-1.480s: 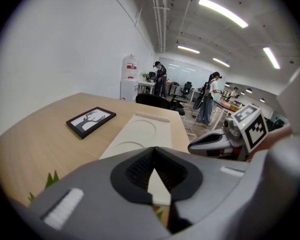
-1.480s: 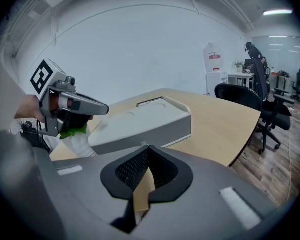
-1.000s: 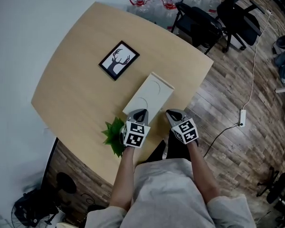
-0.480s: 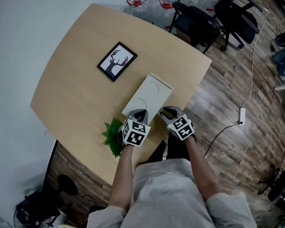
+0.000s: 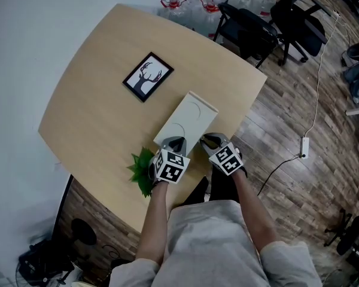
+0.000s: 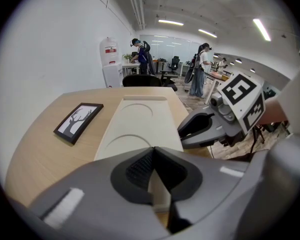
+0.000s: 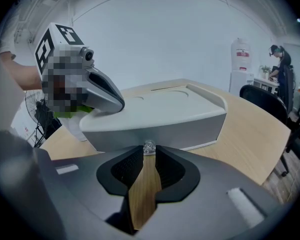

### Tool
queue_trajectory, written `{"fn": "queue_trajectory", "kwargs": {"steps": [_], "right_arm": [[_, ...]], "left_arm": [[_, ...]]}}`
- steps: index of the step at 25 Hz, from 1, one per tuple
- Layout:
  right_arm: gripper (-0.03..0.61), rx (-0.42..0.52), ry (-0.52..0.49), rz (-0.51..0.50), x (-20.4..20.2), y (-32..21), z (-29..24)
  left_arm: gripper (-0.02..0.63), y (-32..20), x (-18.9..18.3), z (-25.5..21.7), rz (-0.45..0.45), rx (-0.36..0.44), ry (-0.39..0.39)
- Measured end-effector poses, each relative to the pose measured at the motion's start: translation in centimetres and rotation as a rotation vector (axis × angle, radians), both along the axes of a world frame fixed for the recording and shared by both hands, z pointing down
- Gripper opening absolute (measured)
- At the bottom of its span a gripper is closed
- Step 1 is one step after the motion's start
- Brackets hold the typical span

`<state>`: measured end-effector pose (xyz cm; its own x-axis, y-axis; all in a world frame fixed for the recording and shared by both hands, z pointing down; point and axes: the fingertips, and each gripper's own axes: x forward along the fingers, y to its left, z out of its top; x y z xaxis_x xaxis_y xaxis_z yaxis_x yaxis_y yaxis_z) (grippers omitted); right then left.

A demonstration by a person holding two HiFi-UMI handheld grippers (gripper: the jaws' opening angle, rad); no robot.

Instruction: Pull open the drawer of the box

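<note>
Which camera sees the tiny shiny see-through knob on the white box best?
The right gripper view. There the small clear knob sits right at the right gripper's jaw tips, on the side of the white box. The head view hides it under that gripper, and the left gripper view shows only the box's top.

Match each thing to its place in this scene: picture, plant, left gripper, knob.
Things:
1. picture
2. plant
3. left gripper
4. knob

Places:
A. resting on top of the box
B. at the right gripper's jaw tips
C. flat on the table, apart from the box
D. beside the left gripper, near the table's edge

Pairs: 1-C, 2-D, 3-A, 4-B
</note>
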<state>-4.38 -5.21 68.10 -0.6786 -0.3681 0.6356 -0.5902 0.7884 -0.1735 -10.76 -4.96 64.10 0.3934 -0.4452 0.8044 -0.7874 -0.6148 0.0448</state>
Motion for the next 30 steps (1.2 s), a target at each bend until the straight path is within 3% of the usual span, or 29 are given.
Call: {"fn": "queue_trajectory", "kwargs": {"steps": [30], "right_arm": [[0.072,0.004,0.008,0.025,3.0,2.1,0.4]], "left_arm": [[0.052,-0.1,0.0,0.1,0.003,0.005,-0.004]]}}
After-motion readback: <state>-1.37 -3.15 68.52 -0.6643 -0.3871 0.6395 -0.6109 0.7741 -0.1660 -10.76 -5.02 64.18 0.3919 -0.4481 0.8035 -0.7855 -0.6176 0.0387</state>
